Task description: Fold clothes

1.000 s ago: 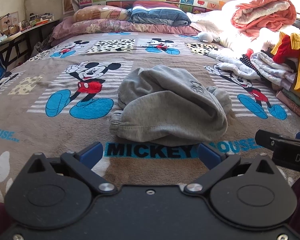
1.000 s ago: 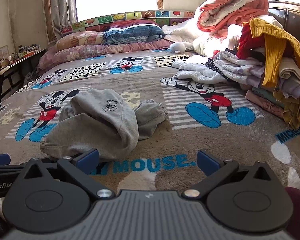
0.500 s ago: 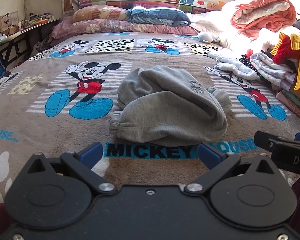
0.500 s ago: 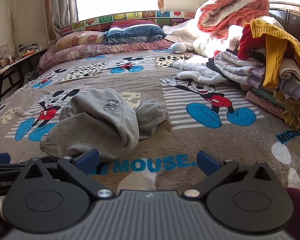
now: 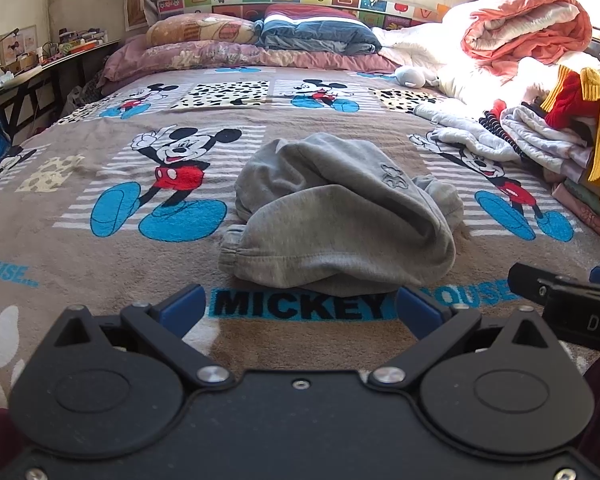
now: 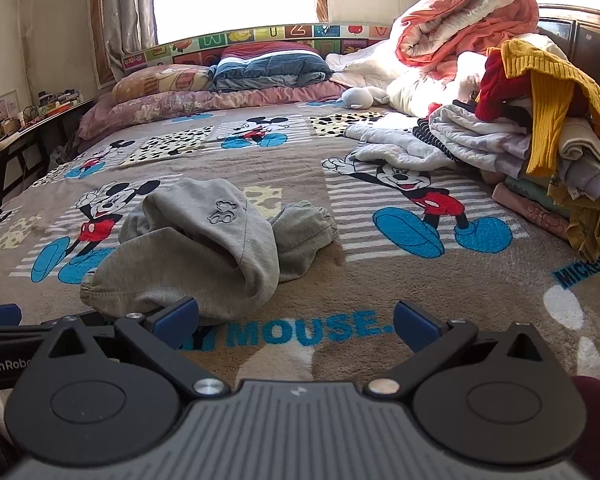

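So the grey sweatpants point(image 5: 340, 224) sit crumpled mid-blanket point(image 5: 100, 280), at 12 o'clock from the left gripper point(image 5: 298, 306) and 10 o'clock from the right gripper point(image 6: 296, 316). Both gape wide, empty. I'd grab the cuffs and spread it flat first.

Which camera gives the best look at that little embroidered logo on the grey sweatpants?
The right wrist view. There the embroidered logo on the grey sweatpants faces the camera, larger and with a clear outline. In the left wrist view the logo sits on a fold that curves away, so it looks smaller and fainter.
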A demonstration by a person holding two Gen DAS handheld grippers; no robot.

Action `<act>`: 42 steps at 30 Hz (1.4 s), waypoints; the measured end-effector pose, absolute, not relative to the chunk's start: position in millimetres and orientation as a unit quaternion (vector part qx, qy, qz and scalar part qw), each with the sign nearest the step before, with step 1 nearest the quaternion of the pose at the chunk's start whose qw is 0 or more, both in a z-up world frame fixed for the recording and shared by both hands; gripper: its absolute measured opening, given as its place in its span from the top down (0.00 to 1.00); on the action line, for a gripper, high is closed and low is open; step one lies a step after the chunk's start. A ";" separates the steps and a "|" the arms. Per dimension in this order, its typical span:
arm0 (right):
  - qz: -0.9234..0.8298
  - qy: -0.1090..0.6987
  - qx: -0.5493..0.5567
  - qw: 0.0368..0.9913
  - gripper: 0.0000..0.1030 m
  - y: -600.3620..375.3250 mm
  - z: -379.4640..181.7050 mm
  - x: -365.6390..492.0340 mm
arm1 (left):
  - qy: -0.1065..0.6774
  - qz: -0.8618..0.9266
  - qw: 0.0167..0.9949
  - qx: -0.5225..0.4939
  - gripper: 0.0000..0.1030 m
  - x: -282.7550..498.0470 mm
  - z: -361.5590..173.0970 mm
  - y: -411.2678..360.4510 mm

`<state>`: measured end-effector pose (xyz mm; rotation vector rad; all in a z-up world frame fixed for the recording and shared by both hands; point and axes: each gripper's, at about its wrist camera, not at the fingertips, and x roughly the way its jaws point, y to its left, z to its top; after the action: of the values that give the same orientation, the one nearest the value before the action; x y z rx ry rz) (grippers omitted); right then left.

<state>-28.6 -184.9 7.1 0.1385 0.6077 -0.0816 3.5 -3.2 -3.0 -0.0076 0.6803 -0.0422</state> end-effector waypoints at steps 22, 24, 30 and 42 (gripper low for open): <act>-0.043 0.303 0.073 0.949 0.00 -186.3 1.2 -24.0 | 0.335 -0.022 0.942 0.000 0.00 7.3 -6.8 -4.1; -0.043 0.303 0.073 0.949 0.00 -186.6 -0.2 -23.3 | 0.335 -0.023 0.942 0.001 0.00 7.8 -7.8 -4.5; -0.040 0.302 0.079 0.949 0.00 -188.2 -3.7 -21.6 | 0.331 -0.023 0.943 0.005 0.00 8.7 -9.4 -5.7; -0.032 0.281 0.112 0.953 0.00 -206.4 -35.6 -9.5 | 0.319 -0.068 0.943 -0.071 0.00 29.7 -12.7 6.9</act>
<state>-9.5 -206.4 -35.6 0.2270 0.5703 -0.0647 29.7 6.9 -12.7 -0.1440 0.6514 -0.1384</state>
